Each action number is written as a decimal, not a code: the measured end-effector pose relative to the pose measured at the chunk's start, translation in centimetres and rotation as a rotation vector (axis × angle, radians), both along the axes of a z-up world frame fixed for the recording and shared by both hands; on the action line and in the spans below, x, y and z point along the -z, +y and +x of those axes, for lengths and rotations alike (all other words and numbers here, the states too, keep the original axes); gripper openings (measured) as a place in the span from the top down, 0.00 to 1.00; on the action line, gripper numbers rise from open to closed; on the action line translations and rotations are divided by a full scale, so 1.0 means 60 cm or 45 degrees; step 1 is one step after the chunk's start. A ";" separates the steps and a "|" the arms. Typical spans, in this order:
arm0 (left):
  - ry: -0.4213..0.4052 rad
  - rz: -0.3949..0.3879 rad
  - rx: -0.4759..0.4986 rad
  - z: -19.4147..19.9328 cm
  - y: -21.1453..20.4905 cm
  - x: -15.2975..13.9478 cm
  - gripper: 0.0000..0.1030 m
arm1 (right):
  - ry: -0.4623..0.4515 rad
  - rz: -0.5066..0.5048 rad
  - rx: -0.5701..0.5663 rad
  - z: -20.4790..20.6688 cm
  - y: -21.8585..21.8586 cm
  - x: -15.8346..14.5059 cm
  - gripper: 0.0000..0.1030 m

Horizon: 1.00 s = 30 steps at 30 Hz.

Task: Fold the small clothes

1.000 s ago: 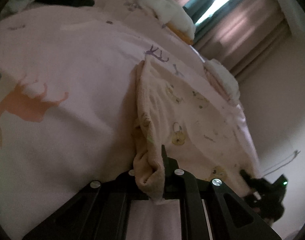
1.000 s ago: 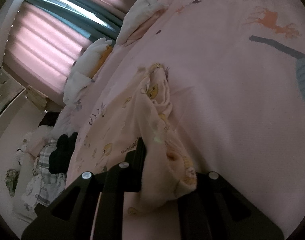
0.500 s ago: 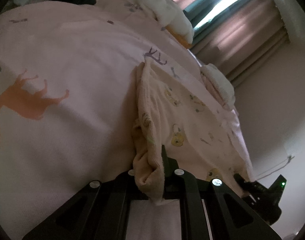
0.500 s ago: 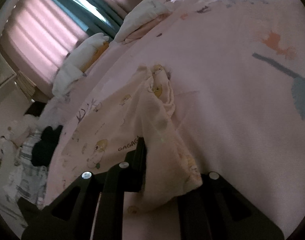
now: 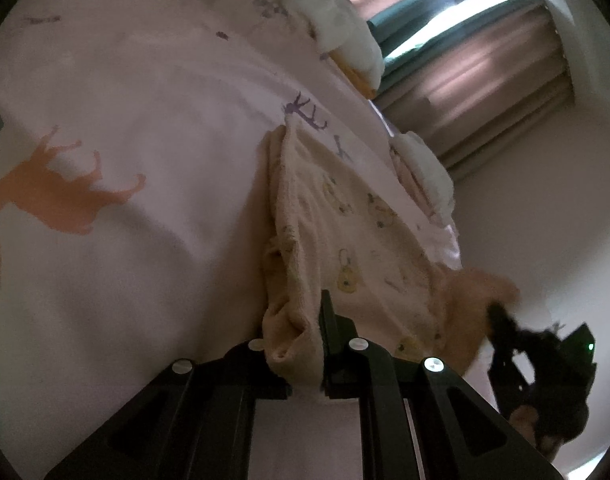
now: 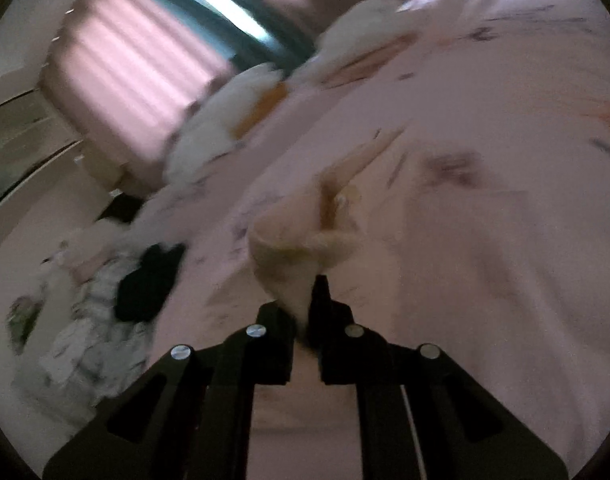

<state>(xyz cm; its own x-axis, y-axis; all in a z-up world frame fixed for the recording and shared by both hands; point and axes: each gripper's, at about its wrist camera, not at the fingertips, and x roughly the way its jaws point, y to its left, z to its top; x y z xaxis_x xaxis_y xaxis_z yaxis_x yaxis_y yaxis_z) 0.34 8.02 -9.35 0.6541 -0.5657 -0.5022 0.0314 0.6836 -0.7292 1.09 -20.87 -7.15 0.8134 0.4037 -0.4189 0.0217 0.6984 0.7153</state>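
A small cream garment with a yellow cartoon print lies on the pink bedspread. My left gripper is shut on one bunched corner of it, low in the left wrist view. My right gripper is shut on another corner and holds it lifted off the bed; that view is blurred by motion. The right gripper also shows in the left wrist view, raised at the garment's far right edge.
White pillows lie along the head of the bed under pink curtains. A pile of other clothes with a black item sits at the bed's left side. The bedspread carries an orange deer print.
My right gripper has lifted its corner of the garment up off the bed and swung, blurring its view. My left gripper keeps its hold and has barely moved.
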 end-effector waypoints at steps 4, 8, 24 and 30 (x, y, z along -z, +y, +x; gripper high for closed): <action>0.027 0.003 -0.010 -0.003 0.010 -0.005 0.88 | -0.039 0.102 -0.261 0.042 0.100 -0.004 0.93; -0.036 0.118 -0.069 -0.020 0.012 -0.018 0.84 | 0.082 -0.271 -0.291 0.067 0.197 0.013 0.91; -0.005 0.166 -0.133 -0.012 0.006 -0.015 0.82 | 0.122 -0.668 0.174 0.027 0.041 -0.014 0.27; -0.007 0.145 -0.122 -0.014 0.012 -0.011 0.81 | 0.196 -1.042 0.163 0.100 0.103 0.017 0.34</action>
<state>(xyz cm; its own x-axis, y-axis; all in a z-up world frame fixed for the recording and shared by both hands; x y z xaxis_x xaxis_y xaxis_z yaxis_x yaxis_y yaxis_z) -0.51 8.73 -8.68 0.7052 -0.4399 -0.5561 -0.0346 0.7621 -0.6466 7.07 -14.67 -8.20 0.7420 -0.1670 -0.6493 0.1917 0.9809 -0.0333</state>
